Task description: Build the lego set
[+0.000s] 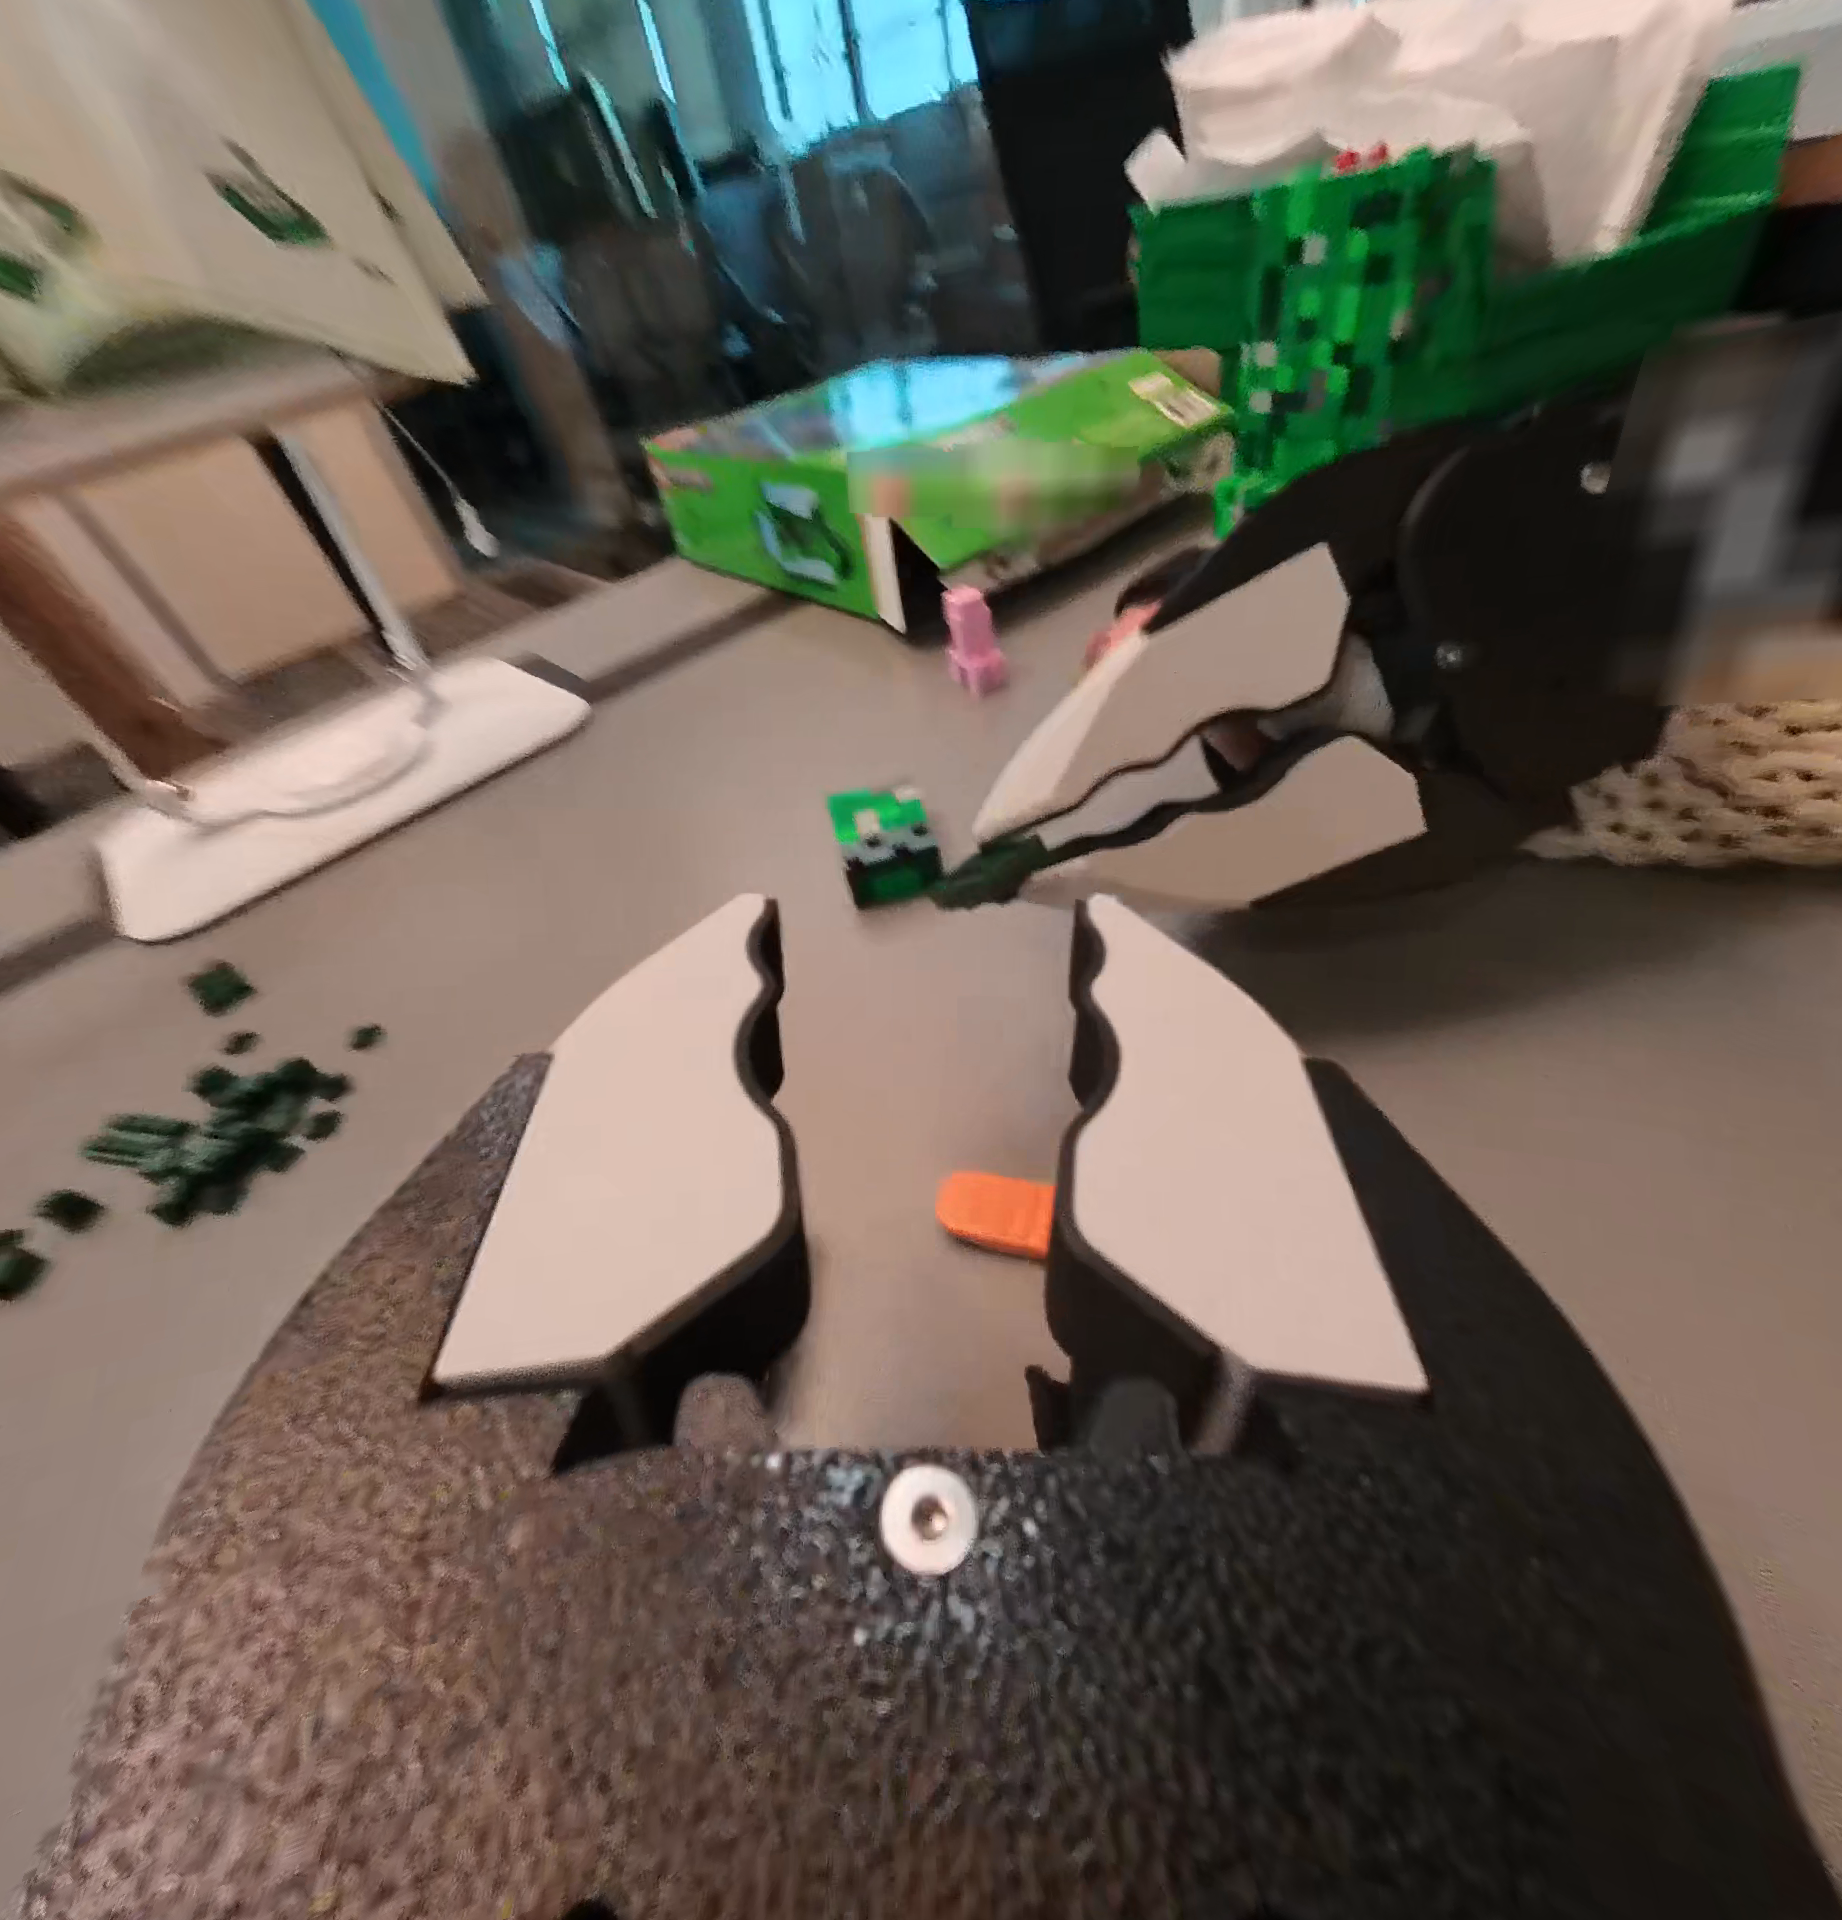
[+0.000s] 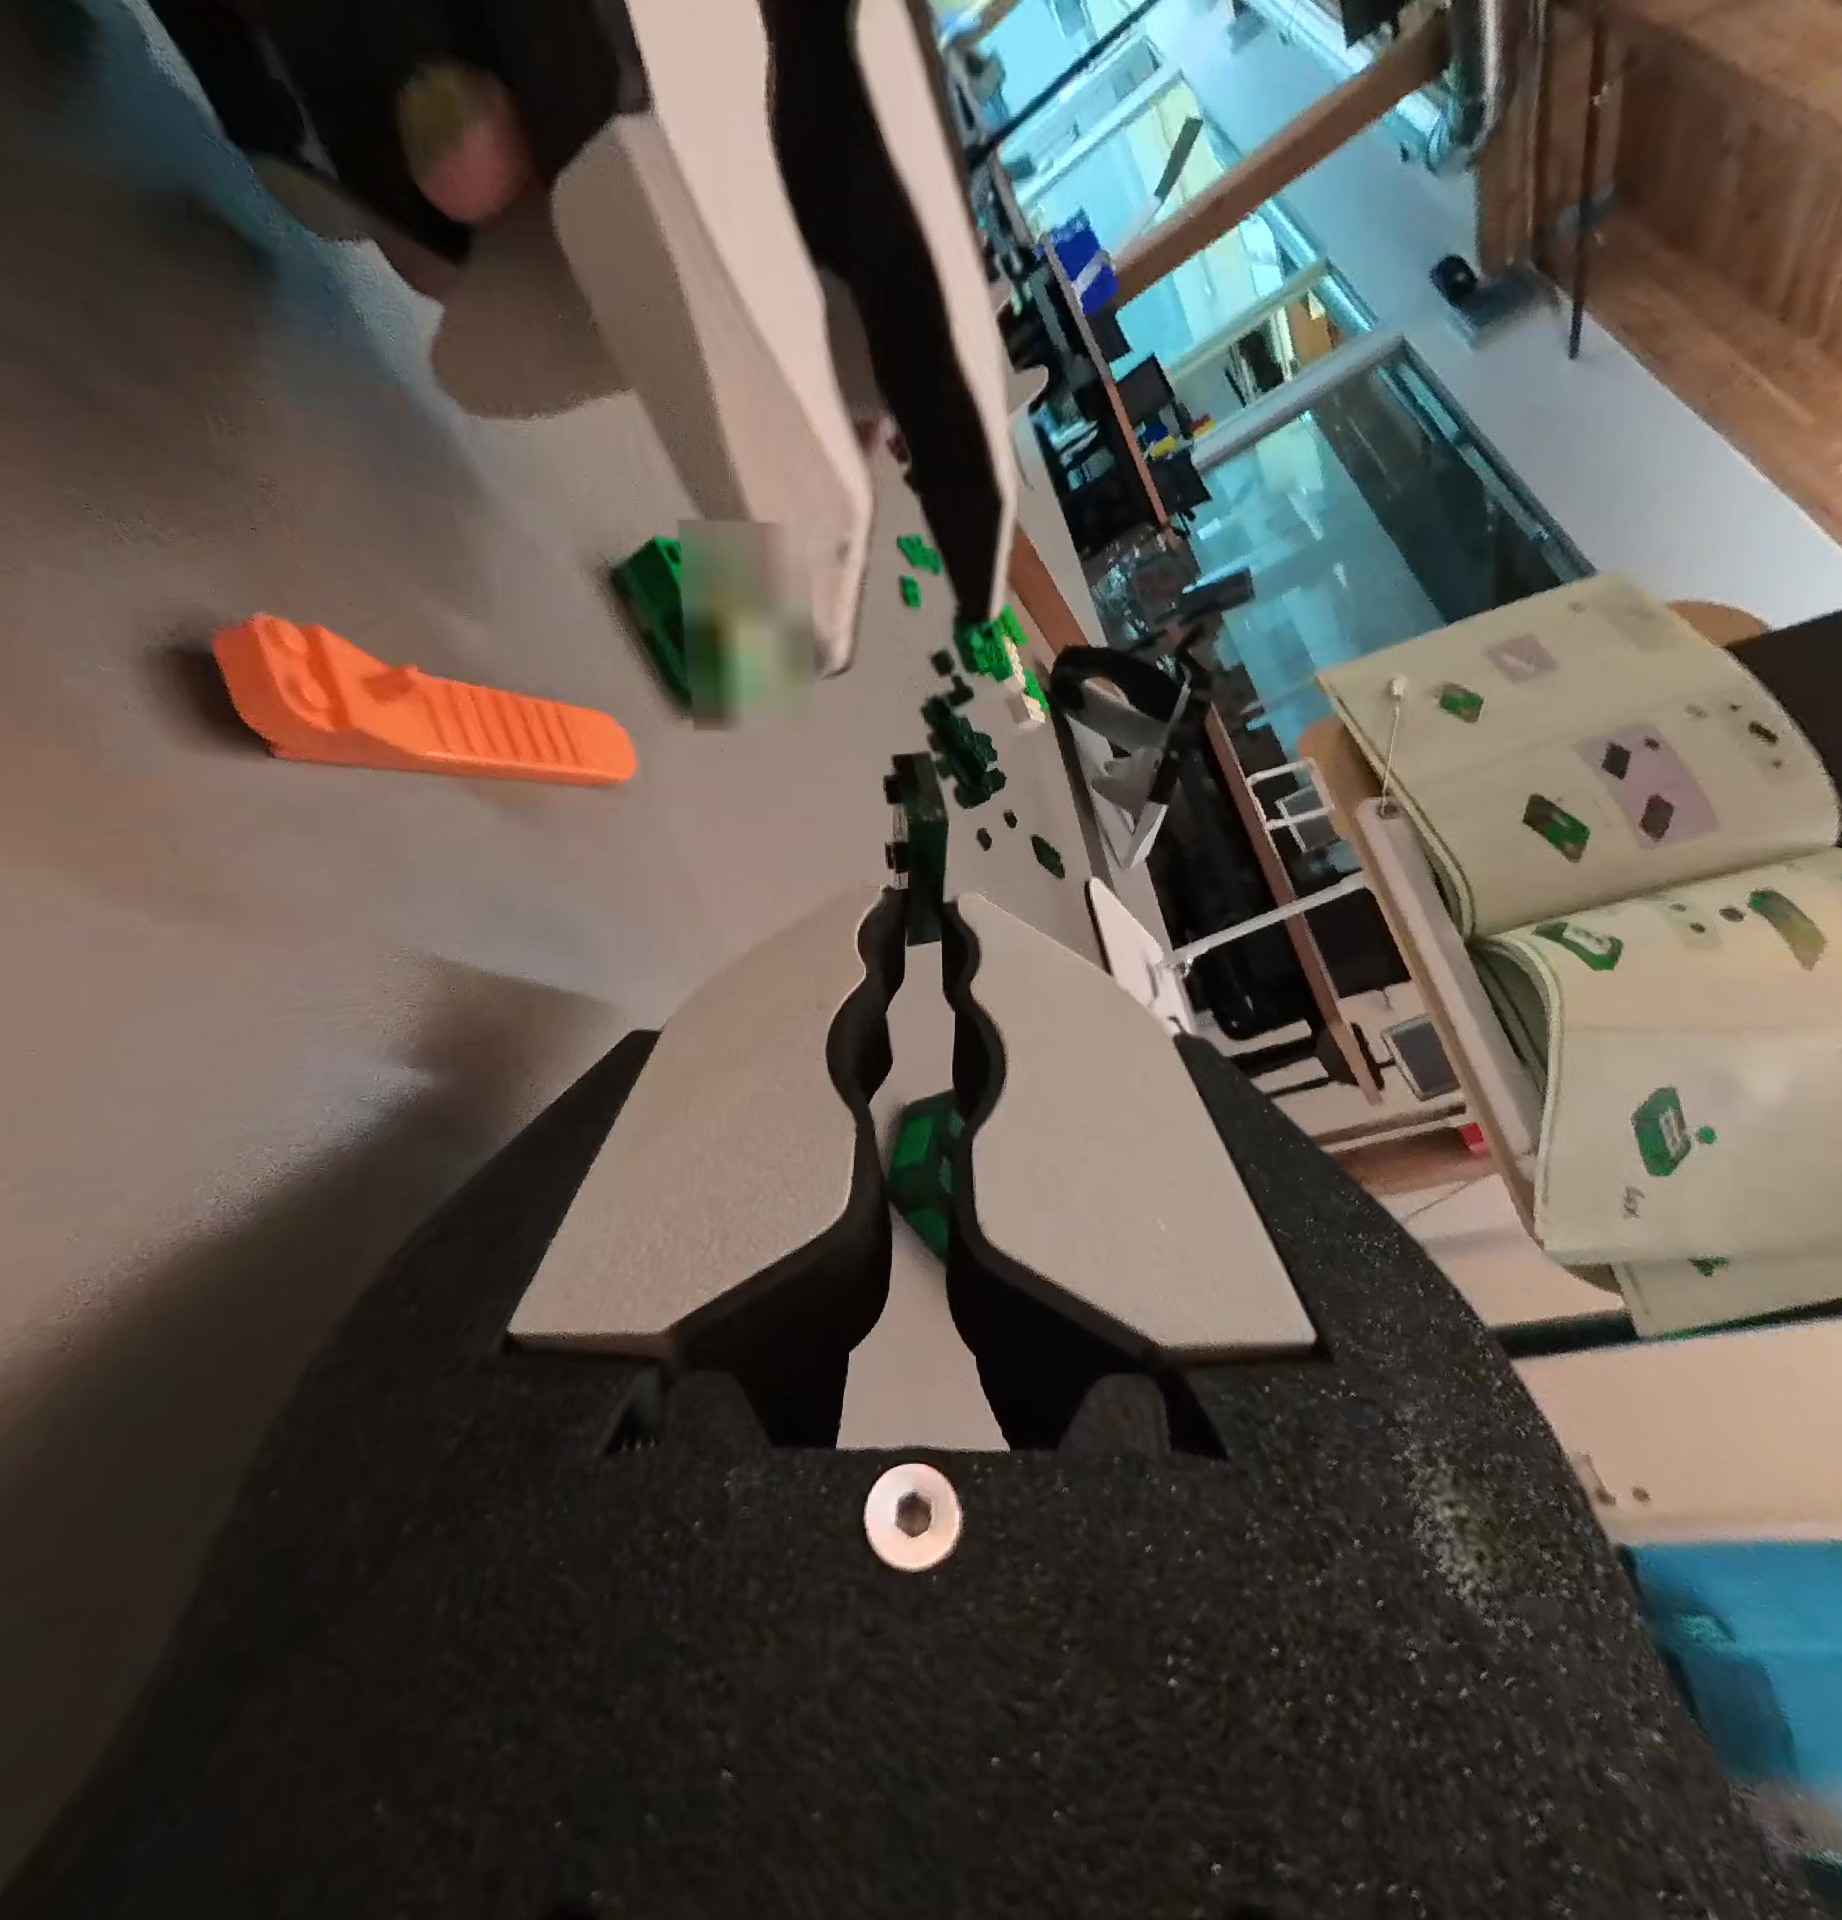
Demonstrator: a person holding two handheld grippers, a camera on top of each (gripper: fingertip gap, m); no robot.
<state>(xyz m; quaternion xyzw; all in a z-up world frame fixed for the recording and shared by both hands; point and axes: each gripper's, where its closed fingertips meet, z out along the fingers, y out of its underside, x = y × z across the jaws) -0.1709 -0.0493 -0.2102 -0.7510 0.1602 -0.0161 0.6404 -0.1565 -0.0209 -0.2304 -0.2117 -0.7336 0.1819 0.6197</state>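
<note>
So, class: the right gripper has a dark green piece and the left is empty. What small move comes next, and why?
Probably carry the dark green piece, pinched in the right gripper, onto the small green block beside it. The left gripper is open and could steady the block.

A dark green plate (image 2: pixel 922 831) sits pinched edge-on at my right fingertips. A small green-and-black block (image 1: pixel 884 847) rests on the grey table (image 1: pixel 1416 1091), with dark green pieces (image 1: pixel 210 1143) scattered to my left.

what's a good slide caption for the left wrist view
Open left tongs hover over the grey table while the right tongs pinch a dark green lego piece.
</note>
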